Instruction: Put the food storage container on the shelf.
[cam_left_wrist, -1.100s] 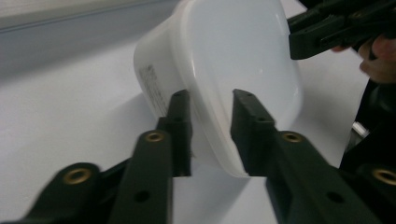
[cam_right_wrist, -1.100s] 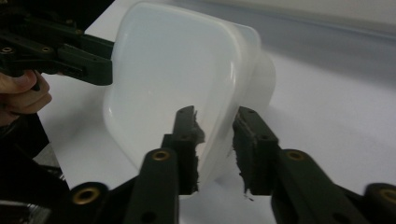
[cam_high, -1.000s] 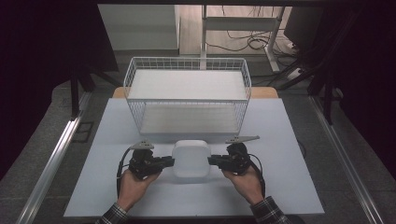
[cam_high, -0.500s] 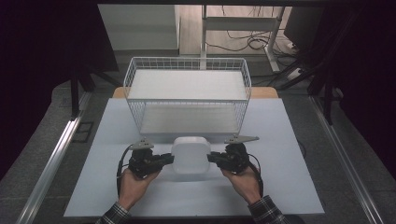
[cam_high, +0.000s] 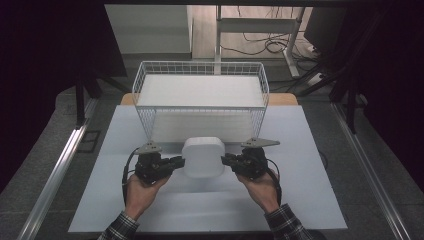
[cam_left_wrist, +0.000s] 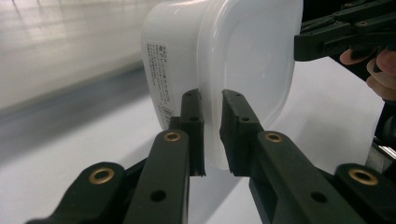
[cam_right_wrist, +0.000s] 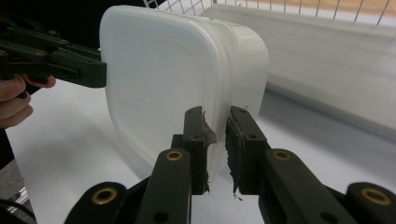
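White container (cam_high: 203, 156): rim clamped between left gripper (cam_left_wrist: 212, 133) and right gripper (cam_right_wrist: 215, 144) fingers, above white table (cam_high: 310, 200); wire basket (cam_high: 200, 95) beyond.

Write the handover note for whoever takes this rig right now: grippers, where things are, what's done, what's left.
Left gripper: shut on the rim of the white lidded container, at its left side.
Right gripper: shut on the same rim, at the opposite side.
Container: held between both grippers above the white table, just in front of the wire basket. Lid is on.
Basket: stands at the far side of the table, with a white liner inside.
Done: both grips taken, container seems lifted.
Left: probably carry it over the near wall of the basket, set it inside, and release both grippers.
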